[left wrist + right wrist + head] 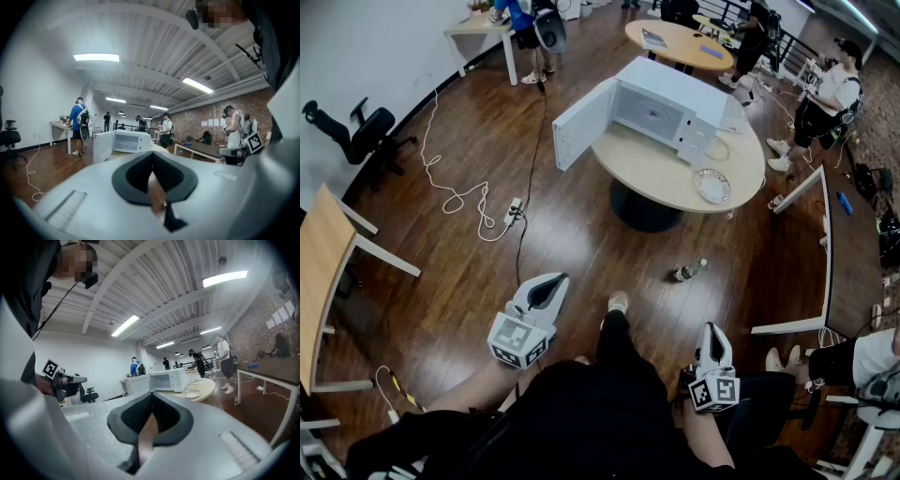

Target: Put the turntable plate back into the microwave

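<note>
**Turntable plate sits outside open microwave**

I hold both grippers low and near me, above the wooden floor and well apart from the round worktop farther off. My left gripper has its jaws pressed together with nothing between them. My right gripper is likewise closed and empty. On the worktop stands the white microwave, its door swung wide to the left and its cavity showing. The turntable plate lies flat on the worktop to the right of the microwave, near the worktop's right edge and clear of the oven. A bottle lies on its side on the floor between me and the worktop's base.
</note>
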`<state>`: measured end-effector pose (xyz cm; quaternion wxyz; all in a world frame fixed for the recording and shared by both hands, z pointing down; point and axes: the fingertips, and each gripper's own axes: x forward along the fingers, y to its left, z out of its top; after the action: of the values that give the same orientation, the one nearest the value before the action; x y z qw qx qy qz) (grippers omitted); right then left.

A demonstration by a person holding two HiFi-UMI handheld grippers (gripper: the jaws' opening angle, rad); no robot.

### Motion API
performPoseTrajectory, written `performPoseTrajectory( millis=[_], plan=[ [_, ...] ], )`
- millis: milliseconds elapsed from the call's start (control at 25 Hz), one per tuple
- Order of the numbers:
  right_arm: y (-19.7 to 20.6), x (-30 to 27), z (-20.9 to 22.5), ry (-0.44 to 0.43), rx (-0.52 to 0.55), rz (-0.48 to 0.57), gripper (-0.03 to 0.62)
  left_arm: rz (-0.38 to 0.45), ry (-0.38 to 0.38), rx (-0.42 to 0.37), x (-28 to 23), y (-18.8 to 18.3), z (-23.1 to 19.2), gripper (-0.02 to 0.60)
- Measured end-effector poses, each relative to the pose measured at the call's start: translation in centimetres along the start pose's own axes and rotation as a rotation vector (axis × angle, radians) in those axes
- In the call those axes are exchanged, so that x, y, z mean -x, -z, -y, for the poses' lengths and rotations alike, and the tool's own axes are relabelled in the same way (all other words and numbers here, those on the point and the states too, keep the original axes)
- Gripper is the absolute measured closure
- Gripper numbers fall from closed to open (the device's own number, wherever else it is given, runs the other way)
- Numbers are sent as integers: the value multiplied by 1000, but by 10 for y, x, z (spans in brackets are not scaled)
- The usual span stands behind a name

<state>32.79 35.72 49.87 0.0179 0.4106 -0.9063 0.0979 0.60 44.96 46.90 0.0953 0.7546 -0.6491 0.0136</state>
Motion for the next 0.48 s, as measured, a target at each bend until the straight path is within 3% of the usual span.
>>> performPoseTrajectory(
  millis=[480],
  plan=[
    [-10, -126, 25, -42, -49, 0, 594, -17, -75, -11, -68, -27, -63, 577]
  ],
)
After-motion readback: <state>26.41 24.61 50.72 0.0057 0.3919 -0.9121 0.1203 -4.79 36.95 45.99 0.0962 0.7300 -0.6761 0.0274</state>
